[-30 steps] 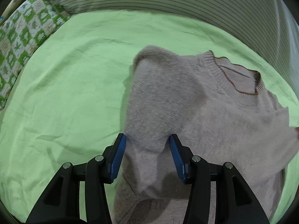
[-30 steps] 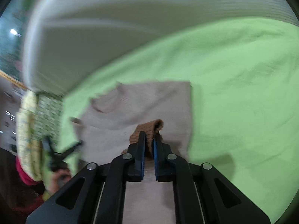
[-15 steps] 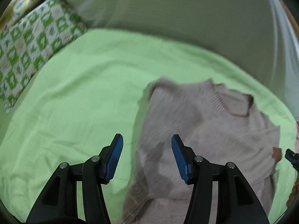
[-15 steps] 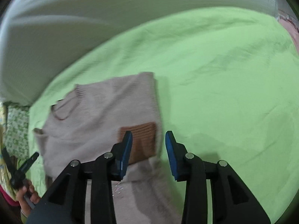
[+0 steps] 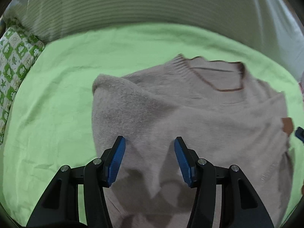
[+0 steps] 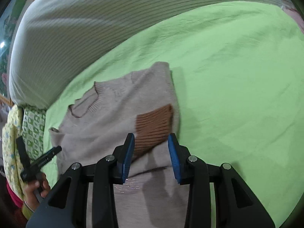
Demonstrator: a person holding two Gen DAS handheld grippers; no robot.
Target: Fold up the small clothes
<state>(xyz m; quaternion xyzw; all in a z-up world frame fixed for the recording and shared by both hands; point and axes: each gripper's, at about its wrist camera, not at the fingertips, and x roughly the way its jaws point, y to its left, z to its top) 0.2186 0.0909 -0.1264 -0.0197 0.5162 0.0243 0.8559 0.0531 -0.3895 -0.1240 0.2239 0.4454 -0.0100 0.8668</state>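
Note:
A small beige knit sweater (image 5: 190, 117) lies on the green sheet (image 5: 57, 104), its collar toward the striped bolster. Both sleeves are folded in over the body. The left sleeve (image 5: 121, 110) lies just ahead of my left gripper (image 5: 150, 142), which is open and empty above it. In the right wrist view the sweater (image 6: 106, 121) shows a brown ribbed cuff (image 6: 153, 125) on the folded right sleeve. My right gripper (image 6: 151, 140) is open and empty just above that cuff. The left gripper (image 6: 38, 159) shows there at the far left.
A striped grey-white bolster (image 5: 152, 5) runs along the far edge of the sheet. A green-and-white patterned pillow (image 5: 13, 60) lies at the left. Bare green sheet (image 6: 237, 85) spreads to the right of the sweater.
My right gripper was shut on the brown cuff one second ago; it has opened and left the cuff lying on the sweater. My left gripper stayed open and shifted over the folded left sleeve.

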